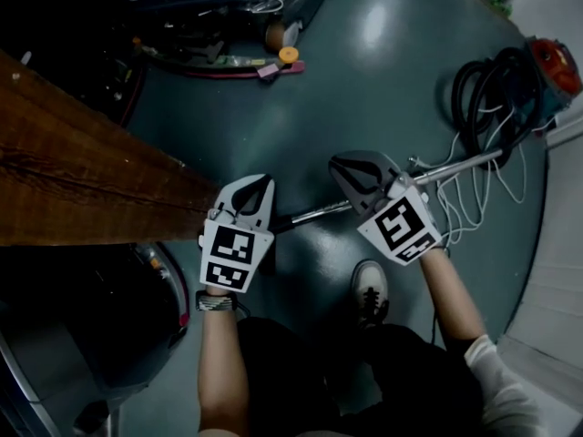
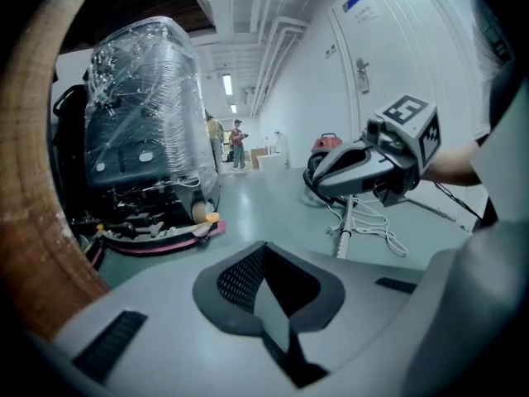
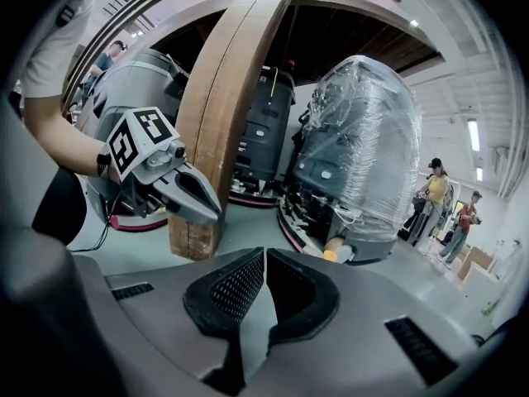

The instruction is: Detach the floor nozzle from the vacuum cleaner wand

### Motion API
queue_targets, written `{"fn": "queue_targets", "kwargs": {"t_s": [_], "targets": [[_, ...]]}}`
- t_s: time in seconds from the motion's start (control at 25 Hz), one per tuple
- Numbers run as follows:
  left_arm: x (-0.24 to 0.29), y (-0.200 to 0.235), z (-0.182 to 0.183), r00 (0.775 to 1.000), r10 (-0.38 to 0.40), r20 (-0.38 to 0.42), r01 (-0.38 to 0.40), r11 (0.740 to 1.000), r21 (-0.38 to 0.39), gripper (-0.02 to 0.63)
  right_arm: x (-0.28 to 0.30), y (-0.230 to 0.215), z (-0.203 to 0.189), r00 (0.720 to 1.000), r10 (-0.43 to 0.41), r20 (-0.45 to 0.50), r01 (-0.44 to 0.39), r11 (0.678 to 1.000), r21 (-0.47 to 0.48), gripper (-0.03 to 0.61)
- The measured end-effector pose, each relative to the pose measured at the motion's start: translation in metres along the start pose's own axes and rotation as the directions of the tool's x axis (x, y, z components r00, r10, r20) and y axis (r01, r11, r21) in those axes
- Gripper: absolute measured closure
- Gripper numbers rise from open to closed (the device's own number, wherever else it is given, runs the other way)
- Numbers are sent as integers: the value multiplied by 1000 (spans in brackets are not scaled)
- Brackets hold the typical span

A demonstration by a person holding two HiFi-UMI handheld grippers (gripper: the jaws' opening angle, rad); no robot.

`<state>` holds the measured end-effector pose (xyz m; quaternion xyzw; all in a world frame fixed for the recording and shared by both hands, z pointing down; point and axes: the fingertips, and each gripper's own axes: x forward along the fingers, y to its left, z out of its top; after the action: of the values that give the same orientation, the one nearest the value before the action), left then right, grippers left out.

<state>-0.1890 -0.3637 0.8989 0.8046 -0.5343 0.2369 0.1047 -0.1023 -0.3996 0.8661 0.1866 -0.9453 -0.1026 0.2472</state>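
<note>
- Floor point(image 1: 364, 80): the vacuum cleaner point(image 1: 557, 62) stands at the far right.
- Wand point(image 1: 455, 166): lies flat on the floor and runs toward the person's feet. Its near end passes under the left gripper, and the floor nozzle cannot be made out.
- Left gripper point(image 1: 265, 183) and right gripper point(image 1: 338, 163): jaws fully together, nothing held, both above the wand.
- Assessment: approach stage, detaching not begun. Both jaws must open next, one to steady the tube and one to take the nozzle joint.
</note>
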Motion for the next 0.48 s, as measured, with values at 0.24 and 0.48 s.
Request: {"fn": "queue_targets", "kwargs": {"t_s": [0.24, 0.48], "targets": [[10, -8, -28, 999, -39, -20, 40, 999, 37, 617, 15, 16, -26, 1000, 20, -9, -19, 998, 54, 548], [26, -12, -60, 993, -88, -77, 92, 995, 47, 616, 33, 32, -52, 993, 114, -43, -113, 993, 40, 548]]}}
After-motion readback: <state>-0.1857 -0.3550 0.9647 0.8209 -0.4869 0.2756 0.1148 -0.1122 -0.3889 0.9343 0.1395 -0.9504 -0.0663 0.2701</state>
